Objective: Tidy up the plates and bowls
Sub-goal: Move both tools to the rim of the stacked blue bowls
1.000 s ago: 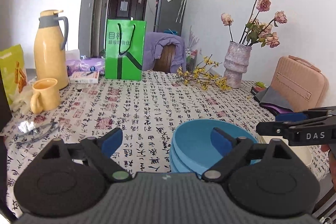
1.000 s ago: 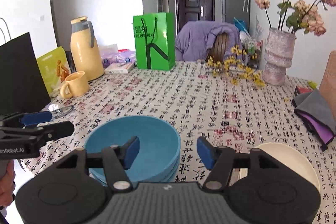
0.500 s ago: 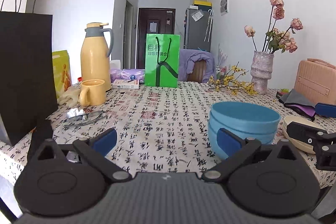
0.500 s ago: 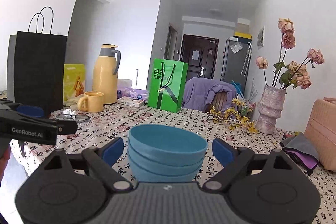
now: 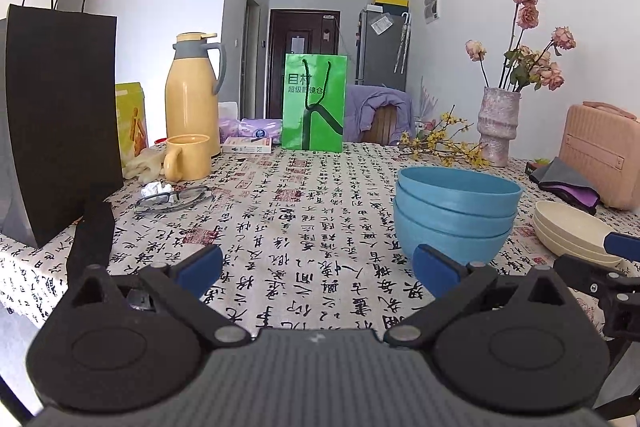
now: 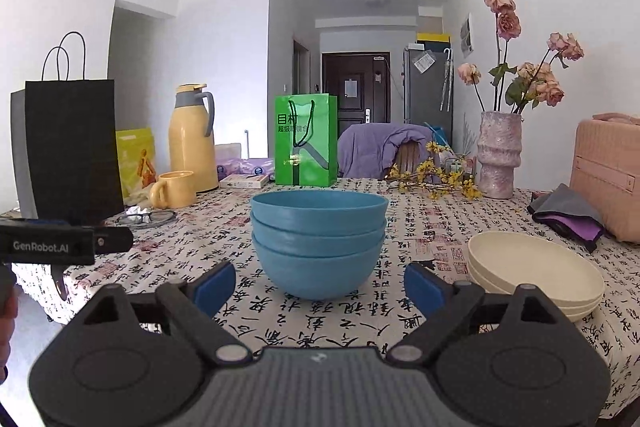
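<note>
Presently, your right gripper (image 6: 318, 285) stands low at the near edge of the table, its jaws wide apart after opening over the last second, then holding at that spread; nothing is gripped. The stack of three nested blue bowls (image 6: 319, 243) sits just beyond the blue pads (image 6: 212, 283), centred in the gap but clear of both.

Your left gripper (image 5: 318, 265) also has its jaws spread wide and empty, aimed at bare tablecloth; the bowl stack (image 5: 456, 213) lies just beyond its right-hand pad.

Items on the calligraphy-print tablecloth (image 6: 420, 227):
- Stack of shallow cream plates (image 6: 534, 273), right of the bowls and apart from them, near the table's near edge.
- Yellow ceramic mug (image 5: 188, 157), far left, in front of the tall yellow thermos jug with grey handle (image 5: 194, 93).
- Pair of clear-framed glasses (image 5: 174, 199) beside a crumpled scrap of paper, left of centre.
- Black paper carrier bag (image 5: 62, 115), upright at the left edge.
- Green paper gift bag with black cord handles (image 5: 314, 103), upright at the far middle.
- Mottled grey-pink ceramic vase of dried roses (image 6: 500, 155), far right, with yellow blossom sprigs lying at its foot.
- Pink hard case (image 6: 608, 175) at the right edge, folded grey and purple cloth in front of it.
</note>
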A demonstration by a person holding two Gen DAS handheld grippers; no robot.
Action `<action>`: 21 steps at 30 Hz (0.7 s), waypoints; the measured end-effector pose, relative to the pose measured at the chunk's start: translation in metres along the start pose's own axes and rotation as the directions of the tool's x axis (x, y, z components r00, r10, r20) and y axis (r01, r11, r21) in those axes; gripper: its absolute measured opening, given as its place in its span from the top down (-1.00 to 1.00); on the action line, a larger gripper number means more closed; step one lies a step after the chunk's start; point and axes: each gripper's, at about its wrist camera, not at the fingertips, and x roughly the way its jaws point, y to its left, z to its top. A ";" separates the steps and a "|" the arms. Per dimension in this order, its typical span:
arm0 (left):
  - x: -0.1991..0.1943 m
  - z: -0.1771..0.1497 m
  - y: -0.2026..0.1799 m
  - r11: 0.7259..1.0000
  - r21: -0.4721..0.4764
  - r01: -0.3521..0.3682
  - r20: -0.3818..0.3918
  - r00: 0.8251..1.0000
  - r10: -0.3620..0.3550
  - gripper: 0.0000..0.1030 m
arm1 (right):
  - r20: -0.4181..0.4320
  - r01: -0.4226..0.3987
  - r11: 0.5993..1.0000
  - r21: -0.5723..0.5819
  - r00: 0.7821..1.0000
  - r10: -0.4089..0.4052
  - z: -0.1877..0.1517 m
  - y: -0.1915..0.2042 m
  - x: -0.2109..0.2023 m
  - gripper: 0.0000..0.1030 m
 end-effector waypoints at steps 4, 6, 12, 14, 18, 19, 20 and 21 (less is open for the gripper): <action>0.000 0.000 -0.001 1.000 0.006 -0.001 -0.003 1.000 0.001 -1.00 | -0.006 -0.003 1.000 0.010 1.000 0.003 -0.001 -0.003 0.001 -0.77; 0.001 0.000 -0.002 1.000 0.007 -0.003 -0.005 1.000 0.003 -1.00 | -0.010 -0.006 1.000 0.014 1.000 0.006 -0.001 -0.004 0.002 -0.77; 0.004 0.001 -0.002 1.000 0.008 0.000 -0.010 1.000 0.000 -1.00 | -0.011 -0.001 1.000 0.017 1.000 0.001 -0.001 -0.003 0.004 -0.77; 0.006 0.002 -0.002 1.000 0.009 0.002 -0.012 1.000 -0.002 -1.00 | -0.015 0.001 1.000 0.019 1.000 -0.001 0.000 -0.004 0.006 -0.77; 0.010 0.004 -0.001 1.000 0.009 0.005 -0.017 1.000 -0.005 -1.00 | -0.019 0.006 1.000 0.017 1.000 -0.006 0.001 -0.004 0.009 -0.77; 0.012 0.005 -0.001 1.000 0.010 0.007 -0.018 1.000 -0.006 -1.00 | -0.021 0.007 1.000 0.016 1.000 -0.007 0.002 -0.004 0.011 -0.77; 0.014 0.005 -0.001 1.000 0.011 0.009 -0.019 1.000 -0.009 -1.00 | -0.022 0.009 1.000 0.014 1.000 -0.009 0.003 -0.005 0.012 -0.77; 0.015 0.006 -0.001 1.000 0.012 0.010 -0.021 1.000 -0.010 -1.00 | -0.024 0.010 1.000 0.012 1.000 -0.010 0.003 -0.005 0.014 -0.77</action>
